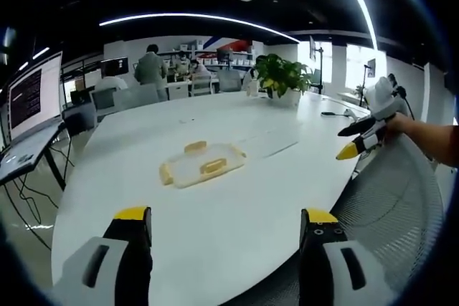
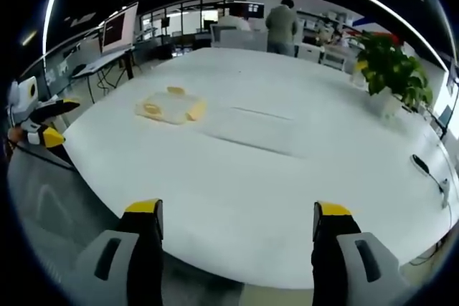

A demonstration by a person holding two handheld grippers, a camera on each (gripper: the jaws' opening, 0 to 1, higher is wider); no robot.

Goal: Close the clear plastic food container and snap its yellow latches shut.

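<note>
My left tongs (image 1: 226, 221) stand wide apart with nothing between them, hovering over the near edge of the white bench (image 1: 215, 241); my right tongs (image 2: 237, 214) are just as wide and bare, poised over the bench edge on their own side. In the left gripper view the right tongs come in from the right in a hand (image 1: 396, 124), above the mesh back of a chair (image 1: 391, 202) pushed against the bench. In the right gripper view the left tongs show at the far left edge. The clear container (image 1: 201, 164) with its yellow latches (image 1: 195, 147) lies flat on the bench, well apart from both tongs: ahead and slightly left of the left pair, far ahead and left of the right pair, with bare bench between. Whether its latches are snapped down I cannot tell. Beyond it stand a potted plant (image 1: 281, 77), a monitor (image 1: 31, 94) on a side desk, and people (image 1: 150, 67) at the back.
</note>
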